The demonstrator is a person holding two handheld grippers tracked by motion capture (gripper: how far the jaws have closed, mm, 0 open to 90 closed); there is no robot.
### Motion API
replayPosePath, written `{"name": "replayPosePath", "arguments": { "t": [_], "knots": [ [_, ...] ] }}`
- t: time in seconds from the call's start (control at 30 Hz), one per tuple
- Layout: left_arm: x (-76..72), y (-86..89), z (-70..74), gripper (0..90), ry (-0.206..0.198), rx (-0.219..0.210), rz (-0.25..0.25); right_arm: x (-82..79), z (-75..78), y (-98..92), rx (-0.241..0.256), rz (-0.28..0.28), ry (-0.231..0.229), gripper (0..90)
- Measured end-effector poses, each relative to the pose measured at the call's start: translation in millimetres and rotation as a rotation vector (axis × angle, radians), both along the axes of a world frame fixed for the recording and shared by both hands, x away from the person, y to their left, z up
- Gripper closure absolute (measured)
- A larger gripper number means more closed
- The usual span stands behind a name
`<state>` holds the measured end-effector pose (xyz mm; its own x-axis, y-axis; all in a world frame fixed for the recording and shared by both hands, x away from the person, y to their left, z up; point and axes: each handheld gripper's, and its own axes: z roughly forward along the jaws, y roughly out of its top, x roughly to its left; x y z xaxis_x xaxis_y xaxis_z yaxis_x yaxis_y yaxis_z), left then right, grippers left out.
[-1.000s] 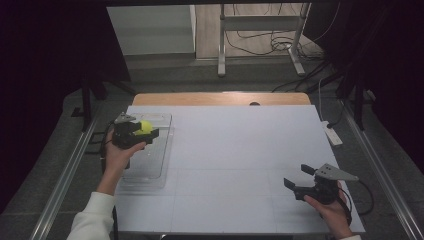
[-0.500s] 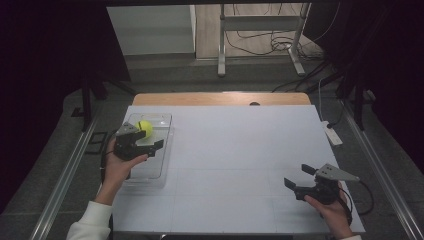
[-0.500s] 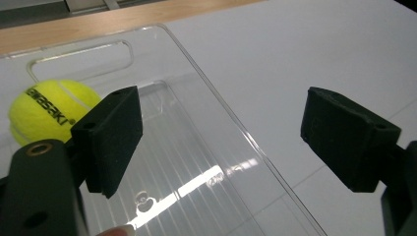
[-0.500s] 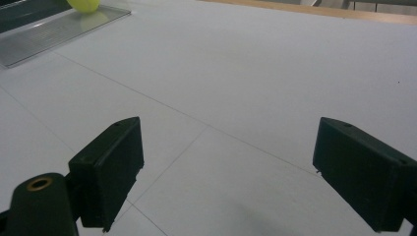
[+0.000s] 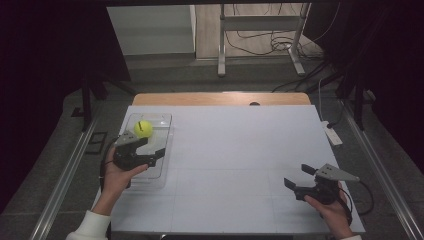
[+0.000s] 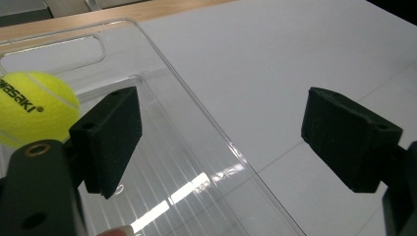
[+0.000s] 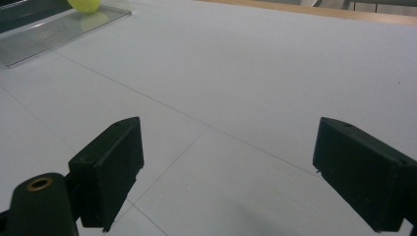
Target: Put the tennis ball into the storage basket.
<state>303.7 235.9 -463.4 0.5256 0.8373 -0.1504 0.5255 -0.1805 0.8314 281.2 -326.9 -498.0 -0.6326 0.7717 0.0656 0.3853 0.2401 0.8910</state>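
So here we've got a white table (image 5: 235,165) with a clear plastic tray (image 5: 159,150) sitting near its left edge, and a yellow tennis ball (image 5: 143,128) resting inside the tray toward the far end. In the left gripper view we can read part of a brand name printed on the ball, ending in "WASAKI".

The left gripper (image 5: 150,152) hovers over the middle of the tray, just on the near side of the ball, with its jaws spread wide and nothing between them. From its own camera, one jaw sits over the tray and the other past the tray's right wall, over bare table.

The right gripper (image 5: 299,176) is way over at the near right corner of the table, well apart from the tray, jaws also spread wide and empty.
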Motion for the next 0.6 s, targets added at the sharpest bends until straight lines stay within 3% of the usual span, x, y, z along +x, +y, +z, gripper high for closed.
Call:
{"name": "replayPosePath", "arguments": {
  "t": [0.5, 0.6],
  "knots": [
    [-29.5, -4.8, -10.4, 16.5, -0.004, -0.025, -0.039, -0.5, 1.1, -0.3, 0.003, 0.001, -0.003, 12.1],
    [-36.0, -9.2, -16.2, 16.5, 0.005, -0.013, -0.056, -0.7, 1.2, 0.0, 0.004, 0.002, -0.005, 12.1]
  ]
}}
